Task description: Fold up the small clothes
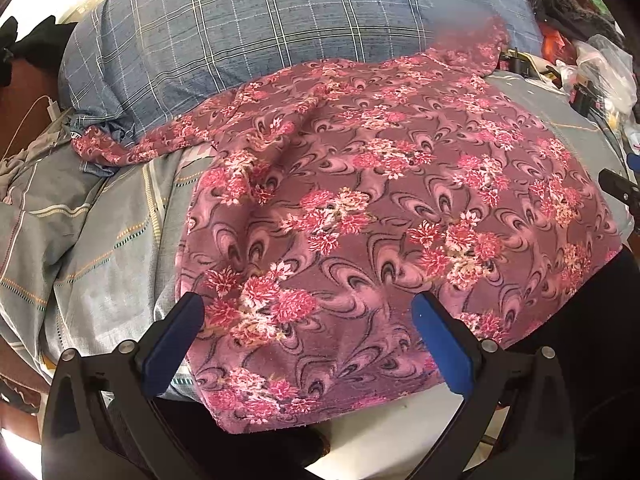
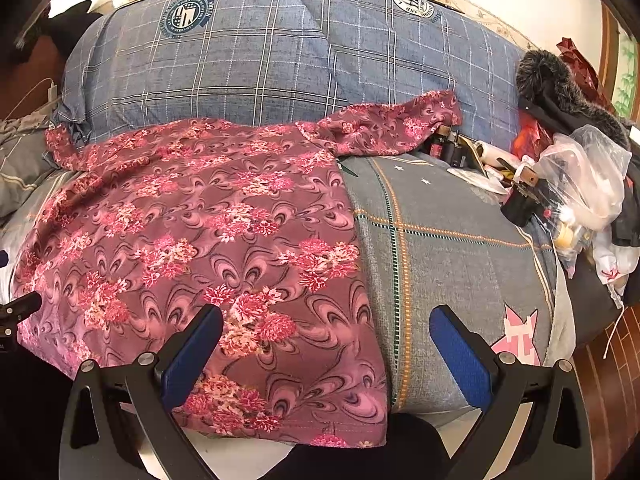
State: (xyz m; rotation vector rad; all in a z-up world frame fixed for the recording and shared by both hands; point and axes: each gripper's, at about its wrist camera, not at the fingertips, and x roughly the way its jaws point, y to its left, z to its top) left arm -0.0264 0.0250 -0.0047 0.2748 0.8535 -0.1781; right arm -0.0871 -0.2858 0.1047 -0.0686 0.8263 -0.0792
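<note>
A pink floral top (image 1: pixel 380 184) lies spread flat on the bed, sleeves reaching toward the pillows. In the right wrist view the same top (image 2: pixel 200 240) covers the left half of the bed. My left gripper (image 1: pixel 308 312) is open above the top's near left hem, holding nothing. My right gripper (image 2: pixel 326 324) is open over the top's near right edge, also holding nothing. The right gripper's tip (image 1: pixel 618 192) shows at the right edge of the left wrist view, and the left gripper's tip (image 2: pixel 18 310) shows at the left edge of the right wrist view.
Two blue plaid pillows (image 2: pixel 280 48) lie behind the top. A grey bedcover (image 2: pixel 440 248) with a pink patch lies to the right. Clutter with a plastic bag (image 2: pixel 588 172) and a fur-trimmed garment (image 2: pixel 560 88) sits far right. A grey blanket (image 1: pixel 80 220) lies left.
</note>
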